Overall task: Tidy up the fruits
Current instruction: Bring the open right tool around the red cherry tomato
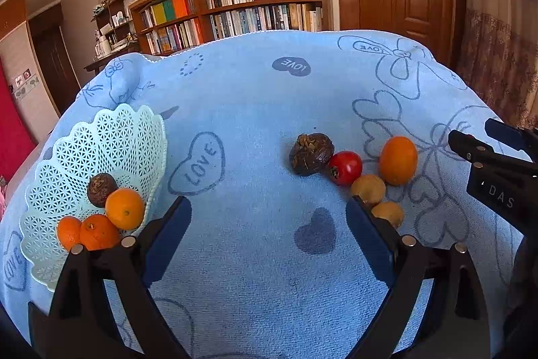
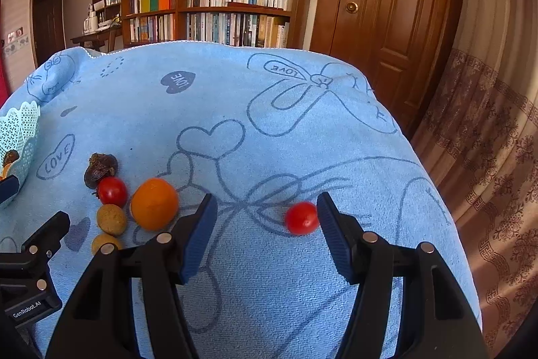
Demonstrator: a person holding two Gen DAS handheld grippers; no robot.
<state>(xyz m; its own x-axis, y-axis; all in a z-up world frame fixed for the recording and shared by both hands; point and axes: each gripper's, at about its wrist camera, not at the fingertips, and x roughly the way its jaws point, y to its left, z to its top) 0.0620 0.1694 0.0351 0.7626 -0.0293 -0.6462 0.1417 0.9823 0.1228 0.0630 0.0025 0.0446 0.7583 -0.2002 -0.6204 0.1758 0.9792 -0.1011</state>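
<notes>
Both grippers hover with jaws spread and empty over a blue towel [image 1: 255,110] strewn with fruit.

The left gripper [image 1: 268,217] hangs above bare towel, nothing between its fingers; the white lattice basket [image 1: 101,137] stands just beside its left finger near the towel's left edge, holding three oranges [image 1: 124,208] and a dark brown fruit [image 1: 100,189]. Toward the towel's right side lies a touching cluster: a dark brown wrinkled fruit [image 1: 311,153], a cherry tomato [image 1: 345,168], an orange [image 1: 398,160] and two tan round fruits [image 1: 368,189]. The right gripper [image 2: 263,221] is likewise wide open; a second cherry tomato [image 2: 301,218] lies alone on the towel just inside its right finger, whether touching the pad cannot be told, well apart from the cluster.
</notes>
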